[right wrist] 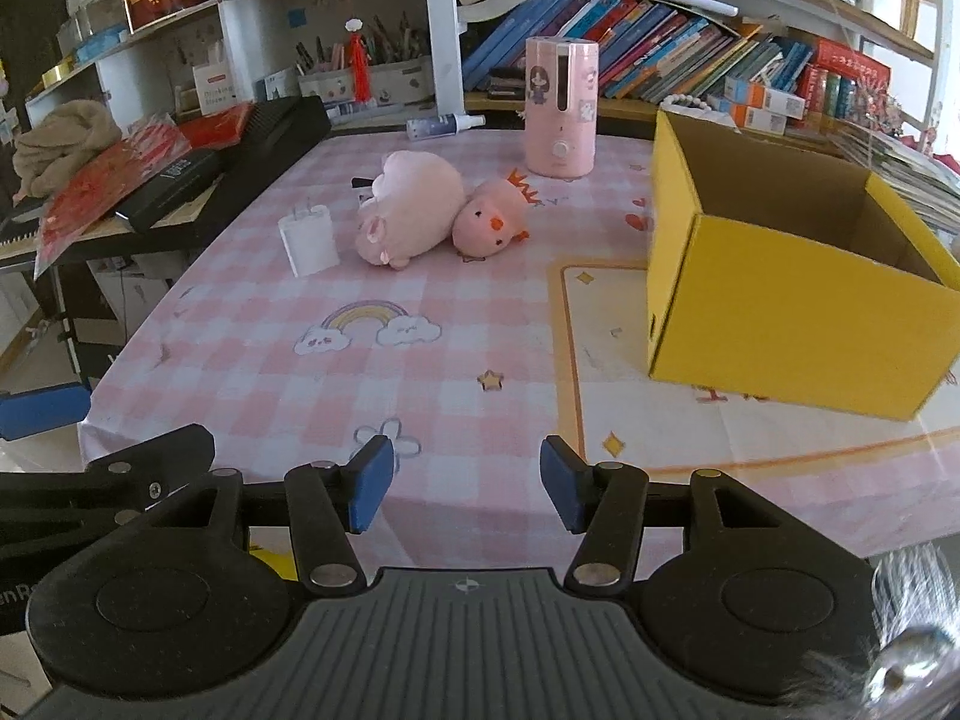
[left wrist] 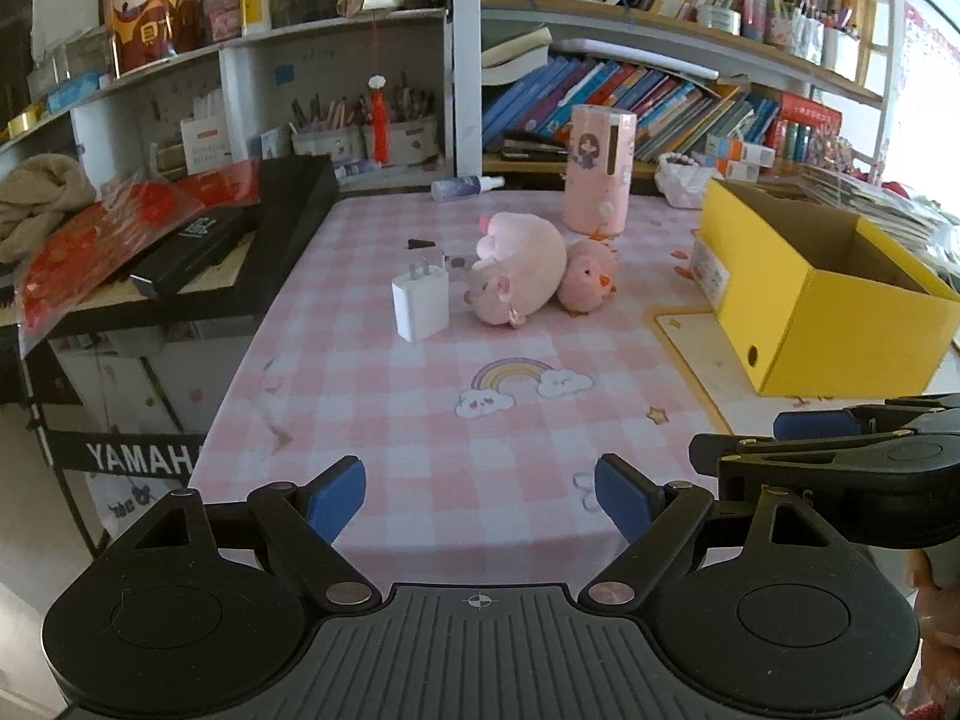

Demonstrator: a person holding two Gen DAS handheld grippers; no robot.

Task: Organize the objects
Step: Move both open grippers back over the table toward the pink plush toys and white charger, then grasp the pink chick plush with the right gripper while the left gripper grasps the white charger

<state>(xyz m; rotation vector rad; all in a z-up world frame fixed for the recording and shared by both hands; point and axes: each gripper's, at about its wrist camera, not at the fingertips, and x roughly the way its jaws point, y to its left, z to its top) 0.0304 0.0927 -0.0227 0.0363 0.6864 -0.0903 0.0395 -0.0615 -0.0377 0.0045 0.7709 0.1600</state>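
A white plug charger [left wrist: 421,304] [right wrist: 307,239] stands on the pink checked tablecloth [left wrist: 420,420] [right wrist: 480,348]. Right of it lies a pink pig plush [left wrist: 517,270] [right wrist: 411,210], touching a smaller pink chick plush [left wrist: 588,276] [right wrist: 489,222]. An open yellow cardboard box [left wrist: 840,324] [right wrist: 798,312] stands at the right, with nothing visible inside. My left gripper [left wrist: 480,501] is open and empty at the table's near edge, well short of the objects. My right gripper [right wrist: 468,492] is open and empty, also at the near edge; it shows in the left wrist view [left wrist: 840,456].
A pink humidifier [left wrist: 600,171] [right wrist: 561,108] and a spray bottle [left wrist: 465,187] [right wrist: 441,126] stand at the table's far edge. A black keyboard [left wrist: 228,240] with red packets lies on the left. Bookshelves [left wrist: 630,96] run behind. The floor drops off past the left table edge.
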